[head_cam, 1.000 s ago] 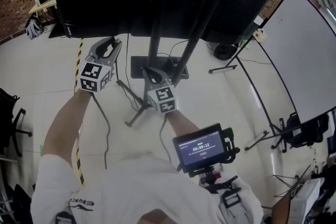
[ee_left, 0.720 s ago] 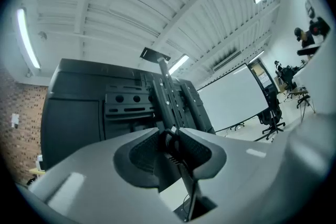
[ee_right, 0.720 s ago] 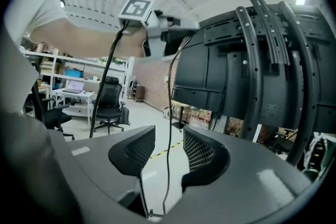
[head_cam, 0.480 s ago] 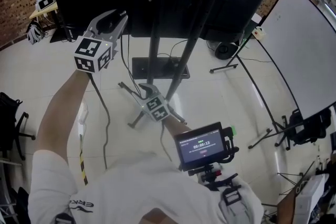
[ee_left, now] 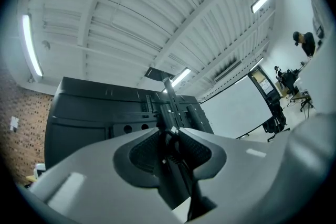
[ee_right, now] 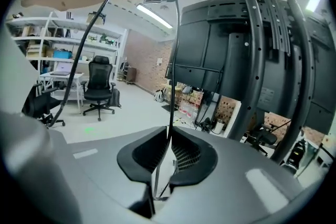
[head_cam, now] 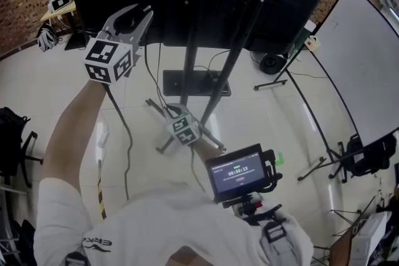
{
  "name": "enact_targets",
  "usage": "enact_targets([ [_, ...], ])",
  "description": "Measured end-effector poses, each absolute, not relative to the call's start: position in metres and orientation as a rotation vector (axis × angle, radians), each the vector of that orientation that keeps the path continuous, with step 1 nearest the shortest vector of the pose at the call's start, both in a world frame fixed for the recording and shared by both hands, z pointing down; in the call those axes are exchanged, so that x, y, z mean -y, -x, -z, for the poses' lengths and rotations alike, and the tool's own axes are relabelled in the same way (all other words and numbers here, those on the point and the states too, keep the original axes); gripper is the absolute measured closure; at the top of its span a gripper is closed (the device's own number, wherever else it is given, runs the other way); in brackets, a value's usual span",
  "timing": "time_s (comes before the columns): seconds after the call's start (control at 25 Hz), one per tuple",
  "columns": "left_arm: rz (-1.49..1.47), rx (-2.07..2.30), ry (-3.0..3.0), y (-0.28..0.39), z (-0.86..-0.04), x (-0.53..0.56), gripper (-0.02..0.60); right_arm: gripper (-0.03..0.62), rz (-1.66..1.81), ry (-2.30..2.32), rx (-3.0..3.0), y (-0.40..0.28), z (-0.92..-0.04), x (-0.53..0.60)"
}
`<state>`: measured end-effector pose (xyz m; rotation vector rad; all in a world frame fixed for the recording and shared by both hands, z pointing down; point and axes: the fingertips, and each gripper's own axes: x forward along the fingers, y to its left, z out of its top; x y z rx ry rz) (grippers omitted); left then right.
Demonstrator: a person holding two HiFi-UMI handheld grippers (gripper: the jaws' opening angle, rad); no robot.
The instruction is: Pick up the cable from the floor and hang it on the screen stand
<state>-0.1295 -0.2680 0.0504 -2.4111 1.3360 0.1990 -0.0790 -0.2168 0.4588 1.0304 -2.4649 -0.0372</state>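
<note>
Two grippers share the cable (ee_right: 172,60): my left gripper (head_cam: 138,11) clamps it high beside the screen stand (head_cam: 192,53), and my right gripper (head_cam: 168,111), jaws just closing, pinches it lower down. The cable runs near-vertical between them. The stand's uprights lie just right of the left gripper.

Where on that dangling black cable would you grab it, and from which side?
I'd take the cable on the straight stretch hanging below the left hand-held gripper, coming in from the side with the jaws straddling it: there it is thin, taut and nearly upright. The right hand-held gripper, whose jaws have just been closing, has it between its pads there.
</note>
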Motion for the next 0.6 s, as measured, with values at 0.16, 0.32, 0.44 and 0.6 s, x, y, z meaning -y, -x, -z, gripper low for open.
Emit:
enact_targets([
  [0.16, -0.204, -1.373, 2.388, 0.15, -0.052, 0.269, 0.466, 0.566, 0.069, -1.112, 2.419, 0.064, -0.453, 0.226],
  [0.32, -0.218, -1.439, 2.378, 0.176, -0.061, 0.279, 0.465, 0.567, 0.093, -1.257, 2.361, 0.019, -0.438, 0.241],
  [0.44, -0.234, -1.479, 2.381, 0.189, -0.069, 0.286, 0.465, 0.568, 0.111, -1.411, 2.307, -0.027, -0.414, 0.255],
  [0.6, -0.265, -1.504, 2.416, 0.191, -0.085, 0.295, 0.465, 0.569, 0.144, -1.624, 2.226, -0.092, -0.369, 0.269],
])
